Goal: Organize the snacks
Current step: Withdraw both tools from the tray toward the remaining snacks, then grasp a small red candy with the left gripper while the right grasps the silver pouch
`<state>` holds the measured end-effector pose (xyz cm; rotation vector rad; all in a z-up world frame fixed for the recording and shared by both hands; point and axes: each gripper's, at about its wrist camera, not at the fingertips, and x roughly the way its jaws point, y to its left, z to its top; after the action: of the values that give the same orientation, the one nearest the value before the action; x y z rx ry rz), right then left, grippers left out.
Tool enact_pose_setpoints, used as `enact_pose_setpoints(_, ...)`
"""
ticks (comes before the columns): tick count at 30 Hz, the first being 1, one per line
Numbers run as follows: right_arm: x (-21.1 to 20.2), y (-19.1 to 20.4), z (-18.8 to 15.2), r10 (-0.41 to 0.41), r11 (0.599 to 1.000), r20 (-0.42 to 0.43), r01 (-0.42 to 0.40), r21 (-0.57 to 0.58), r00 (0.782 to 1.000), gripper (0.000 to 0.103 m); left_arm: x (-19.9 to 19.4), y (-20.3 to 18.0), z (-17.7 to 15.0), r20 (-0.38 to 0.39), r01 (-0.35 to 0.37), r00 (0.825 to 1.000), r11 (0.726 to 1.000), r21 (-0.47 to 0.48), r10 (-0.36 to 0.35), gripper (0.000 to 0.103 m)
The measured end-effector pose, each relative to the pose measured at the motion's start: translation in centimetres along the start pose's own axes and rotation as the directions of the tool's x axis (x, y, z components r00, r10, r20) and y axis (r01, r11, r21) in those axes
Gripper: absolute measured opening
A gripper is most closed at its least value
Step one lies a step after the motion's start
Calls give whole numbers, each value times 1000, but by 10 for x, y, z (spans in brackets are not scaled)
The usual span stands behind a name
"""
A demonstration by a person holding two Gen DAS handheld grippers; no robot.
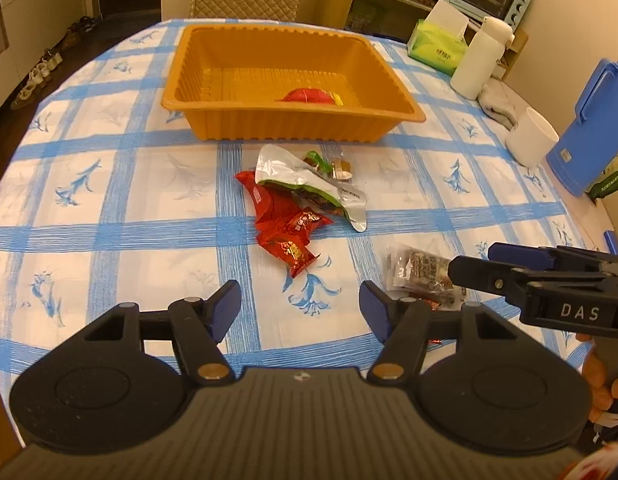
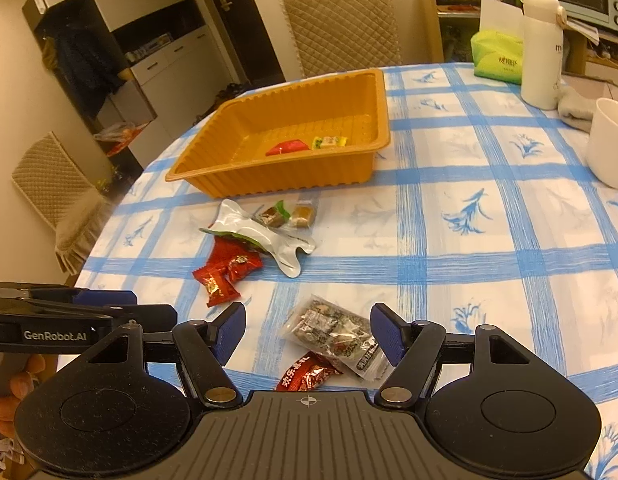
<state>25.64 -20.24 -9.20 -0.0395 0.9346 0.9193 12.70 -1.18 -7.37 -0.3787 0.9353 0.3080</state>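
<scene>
Blue-checked cloth covers the surface [image 2: 449, 216], with the orange tray [image 2: 213, 168] toward its far edge. Near the front edge, the clear crinkly snack packet [image 2: 329, 330] lies between the right hand-held gripper [image 2: 308, 330]'s wide jaws, untouched; light and slippery, best pinched mid-body. The left hand-held gripper [image 1: 301, 306] gapes empty

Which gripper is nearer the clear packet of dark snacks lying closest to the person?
Right. The right gripper hangs over the clear packet, open fingers on either side, not touching. The left gripper is off to the side, over bare tablecloth.
</scene>
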Motion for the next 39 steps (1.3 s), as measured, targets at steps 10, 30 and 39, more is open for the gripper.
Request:
enact_pose_setpoints(10, 11, -2, 3, -33, 999, -10, 33, 26, 999, 69, 28, 3, 6, -15, 3, 1000, 1000, -18, -4, 52)
enact_pose_setpoints(30, 22, -11, 13, -62, 997, -13, 63, 54, 998, 69, 62, 13, 24, -27, 6, 1000, 998, -64, -7, 32)
enact_pose_setpoints(39, 28, -11, 13, -62, 997, -25, 63, 54, 998, 69, 70, 15, 24, -45, -1, 999, 999, -41, -1, 21)
